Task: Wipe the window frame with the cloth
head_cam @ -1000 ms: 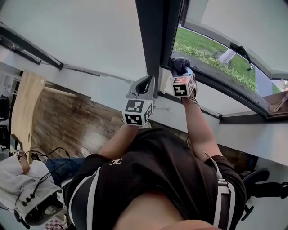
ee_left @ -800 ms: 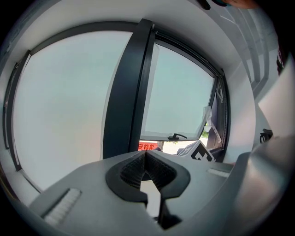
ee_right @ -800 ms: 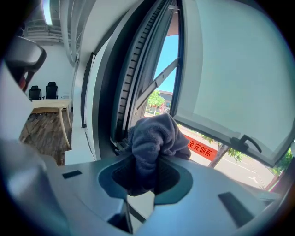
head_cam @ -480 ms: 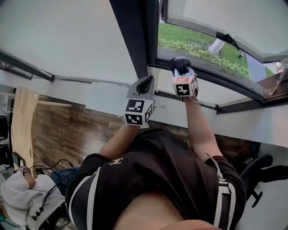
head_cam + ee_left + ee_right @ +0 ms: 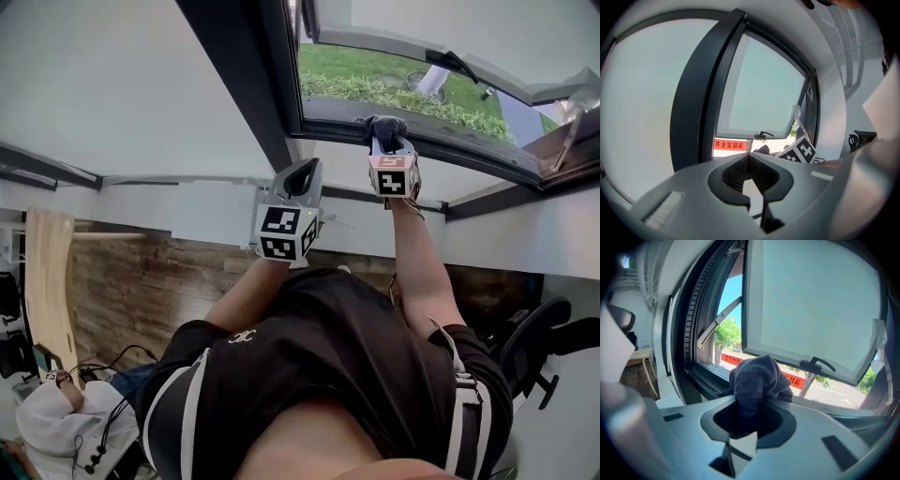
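The right arm stretches up, and the right gripper (image 5: pixel 387 142) is clenched on the dark cloth (image 5: pixel 382 124), which sits against the window frame (image 5: pixel 469 148) at one o'clock. At its eight o'clock, the left gripper (image 5: pixel 298 180) is held with bent elbow, jaws closed on nothing.

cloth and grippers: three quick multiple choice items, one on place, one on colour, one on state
1. Where is the cloth? A on the floor; B in the right gripper, at the window frame; C on the chair.
2. Cloth colour? A white; B red; C dark.
3. State of the left gripper? A shut, empty; B shut on cloth; C wide open.
Key: B, the right gripper view shows the jaws clamped on it; C, it looks dark in both views; A, the jaw tips meet with nothing between.
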The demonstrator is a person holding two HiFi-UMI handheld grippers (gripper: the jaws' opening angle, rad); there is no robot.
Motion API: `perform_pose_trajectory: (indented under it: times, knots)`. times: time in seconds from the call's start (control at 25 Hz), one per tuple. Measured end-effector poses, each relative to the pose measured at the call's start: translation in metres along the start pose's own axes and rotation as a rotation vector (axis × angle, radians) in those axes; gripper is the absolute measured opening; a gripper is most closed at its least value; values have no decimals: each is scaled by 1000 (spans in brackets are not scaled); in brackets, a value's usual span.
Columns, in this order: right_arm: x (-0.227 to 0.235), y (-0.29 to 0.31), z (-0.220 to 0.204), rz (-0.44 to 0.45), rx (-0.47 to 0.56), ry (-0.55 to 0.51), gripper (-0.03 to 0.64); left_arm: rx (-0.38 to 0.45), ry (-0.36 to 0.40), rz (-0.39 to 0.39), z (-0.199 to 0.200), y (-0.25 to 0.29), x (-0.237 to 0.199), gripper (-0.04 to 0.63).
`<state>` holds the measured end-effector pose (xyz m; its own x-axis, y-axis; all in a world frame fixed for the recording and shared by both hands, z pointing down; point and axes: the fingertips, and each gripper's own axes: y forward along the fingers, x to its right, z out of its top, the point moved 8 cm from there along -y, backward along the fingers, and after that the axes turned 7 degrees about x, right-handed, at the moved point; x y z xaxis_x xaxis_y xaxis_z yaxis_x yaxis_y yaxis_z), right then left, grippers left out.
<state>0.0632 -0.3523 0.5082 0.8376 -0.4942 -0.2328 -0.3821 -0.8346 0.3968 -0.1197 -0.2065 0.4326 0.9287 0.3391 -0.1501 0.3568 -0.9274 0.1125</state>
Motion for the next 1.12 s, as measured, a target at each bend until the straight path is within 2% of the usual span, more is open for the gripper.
perform_pose_trajectory:
  times: [0.52,0.92,1.12]
  knots:
    - [67,-26,-34,-141,-28,139,89,-32,11,-77,-9,20,27,9]
    - [103,-37,-45,-211,-31,136,89,-38,10,-98,-11,29,36,9]
    - [124,-44,-56,-255,-52,181,89,-42,8,-102,-12,33,38,9]
